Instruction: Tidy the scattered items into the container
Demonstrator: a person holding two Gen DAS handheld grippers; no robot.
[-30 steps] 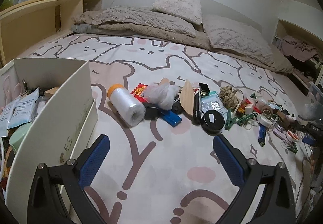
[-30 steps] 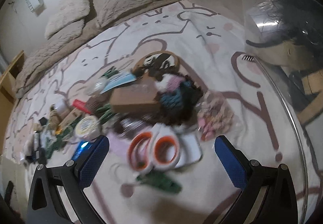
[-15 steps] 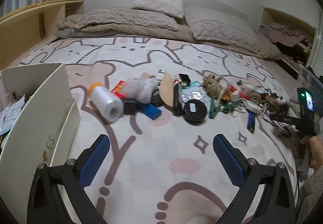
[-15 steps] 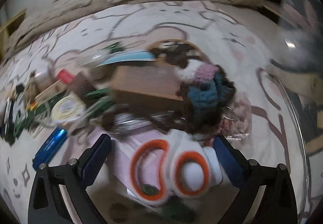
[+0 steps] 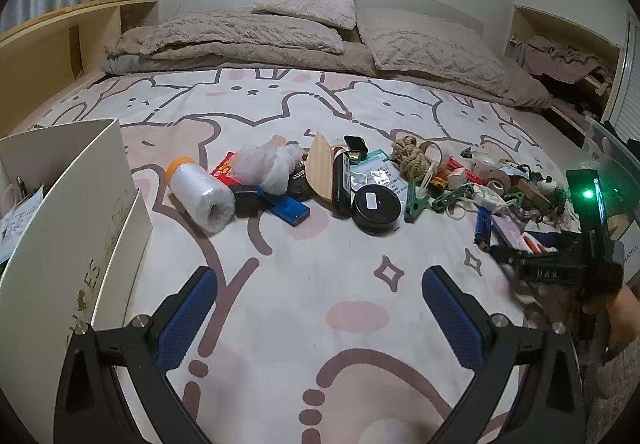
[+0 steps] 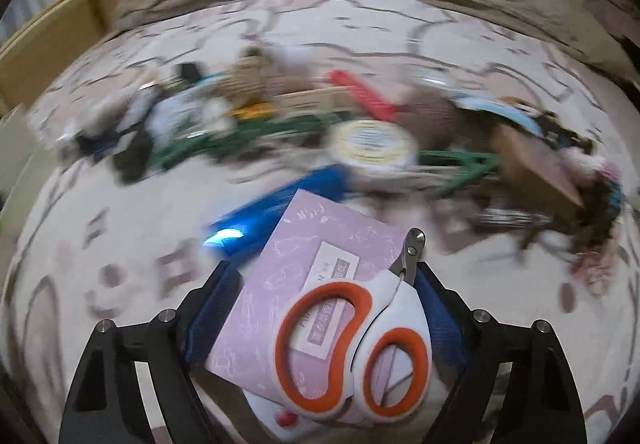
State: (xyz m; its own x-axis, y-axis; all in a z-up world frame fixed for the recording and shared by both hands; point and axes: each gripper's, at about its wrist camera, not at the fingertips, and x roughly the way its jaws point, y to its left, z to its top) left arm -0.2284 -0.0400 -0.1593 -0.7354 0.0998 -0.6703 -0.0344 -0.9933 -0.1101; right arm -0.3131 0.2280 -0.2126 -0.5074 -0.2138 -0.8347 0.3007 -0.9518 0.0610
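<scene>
Orange-handled scissors point(image 6: 352, 344) lie on a pink packet point(image 6: 312, 268), both between the jaws of my right gripper point(image 6: 324, 272). The jaws are closing: the packet's edge meets the left pad and the scissors rest against the right pad. These two stay sharp while the bed behind them blurs. In the left wrist view the right gripper point(image 5: 532, 250) is low at the right end of the clutter. My left gripper point(image 5: 320, 320) hovers open and empty over bare sheet. A white box point(image 5: 72, 179) with papers inside stands at the left.
A row of clutter crosses the bed: a white roll point(image 5: 200, 193), a wooden piece point(image 5: 322, 171), a black tin point(image 5: 376, 203), a rope knot point(image 5: 410, 155), a blue lighter point(image 5: 482, 230). A clear plastic bin point(image 5: 612, 163) stands at the right. Pillows lie at the back.
My right gripper swept across and down onto the scissors and pink packet, rolling level, and its jaws narrowed around them. The left gripper only turned slightly; the right gripper came into its view.
</scene>
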